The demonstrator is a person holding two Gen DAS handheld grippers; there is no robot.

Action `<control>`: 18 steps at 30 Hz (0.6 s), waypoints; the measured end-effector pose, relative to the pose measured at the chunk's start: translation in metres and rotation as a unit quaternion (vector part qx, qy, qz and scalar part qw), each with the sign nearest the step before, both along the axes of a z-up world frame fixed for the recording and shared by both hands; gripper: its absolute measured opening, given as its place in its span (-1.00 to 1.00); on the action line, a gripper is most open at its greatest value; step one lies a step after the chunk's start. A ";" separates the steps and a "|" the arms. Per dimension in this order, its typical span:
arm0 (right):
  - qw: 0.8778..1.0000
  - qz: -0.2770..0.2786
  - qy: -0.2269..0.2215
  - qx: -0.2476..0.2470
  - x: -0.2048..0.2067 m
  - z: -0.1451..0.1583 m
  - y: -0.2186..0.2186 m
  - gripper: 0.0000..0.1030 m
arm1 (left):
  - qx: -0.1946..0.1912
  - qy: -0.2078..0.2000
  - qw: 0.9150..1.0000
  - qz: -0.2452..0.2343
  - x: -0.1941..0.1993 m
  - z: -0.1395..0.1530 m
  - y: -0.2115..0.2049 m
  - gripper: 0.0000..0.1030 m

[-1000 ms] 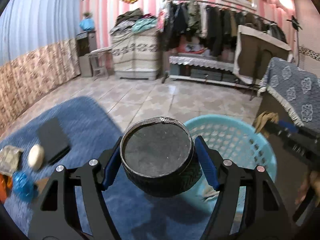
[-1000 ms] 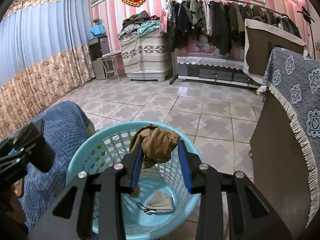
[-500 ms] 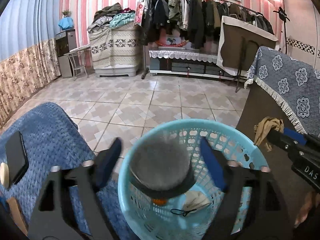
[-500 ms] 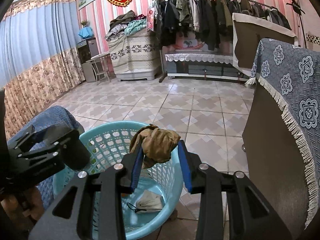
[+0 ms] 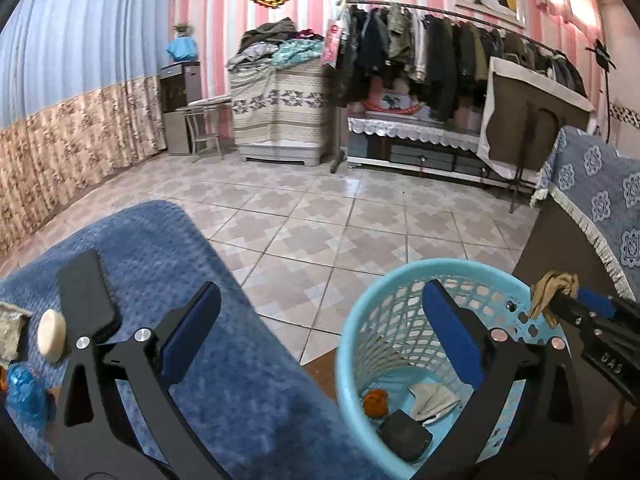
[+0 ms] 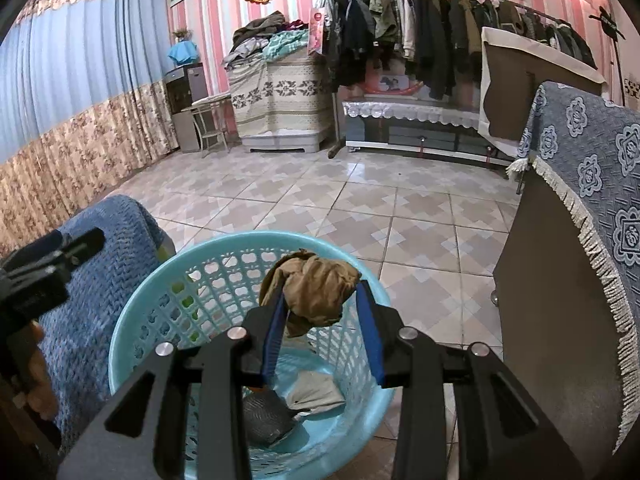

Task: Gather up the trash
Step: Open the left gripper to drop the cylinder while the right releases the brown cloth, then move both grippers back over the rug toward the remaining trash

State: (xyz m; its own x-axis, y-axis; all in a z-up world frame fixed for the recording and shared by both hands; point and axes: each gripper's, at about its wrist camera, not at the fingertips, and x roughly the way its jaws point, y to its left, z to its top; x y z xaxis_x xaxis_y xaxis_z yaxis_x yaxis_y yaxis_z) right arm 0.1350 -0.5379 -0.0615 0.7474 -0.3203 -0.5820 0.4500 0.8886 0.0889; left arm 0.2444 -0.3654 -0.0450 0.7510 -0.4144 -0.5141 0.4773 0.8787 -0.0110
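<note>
A: Turquoise plastic, full of holes: that basket [image 6: 132, 332] fills the lower middle of the right wrist view. Why is the right gripper [image 6: 322, 326] parked over it?

B: Its blue pads are clamped on a crumpled brown rag [image 6: 316, 292], held just above the rim so that, in my judgement, a release would drop it straight in. In the left wrist view the same rag [image 5: 554, 286] shows at the right edge, above the basket's [image 5: 352, 344] rim.

A: And the left gripper [image 5: 320, 334]?

B: Its jaws have just been opening and now stand wide apart with nothing between them. Below them, on the basket floor, lies a dark round lump [image 5: 404, 434] beside an orange scrap [image 5: 376, 402] and a pale face mask [image 5: 434, 398]. The right wrist view shows the lump [image 6: 266, 418] and mask [image 6: 316, 394] there too.

A: Anything left to collect?

B: Probably. At the lower left of the left wrist view, on the blue blanket [image 5: 224, 360], lie a black phone [image 5: 86, 292], a pale oval piece [image 5: 52, 334] and a blue plastic thing [image 5: 24, 394]. Which of these count as trash I cannot tell.
</note>
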 end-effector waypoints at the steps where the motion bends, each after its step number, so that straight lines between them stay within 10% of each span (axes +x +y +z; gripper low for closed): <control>1: 1.000 0.003 0.000 -0.002 0.002 0.000 0.003 -0.30 | 0.000 0.000 1.000 0.003 0.000 0.001 0.004 0.89; 7: 1.000 0.017 -0.004 -0.003 0.007 0.001 0.015 -0.22 | 0.000 -0.007 1.000 0.022 -0.004 0.004 0.030 0.89; 9: 1.000 0.021 -0.010 -0.007 0.008 0.003 0.020 0.26 | -0.001 -0.007 1.000 0.027 -0.005 0.005 0.036 0.89; 18: 0.999 0.019 -0.016 -0.036 0.009 0.007 0.032 0.84 | -0.006 0.003 0.999 0.052 -0.009 0.004 0.078 0.89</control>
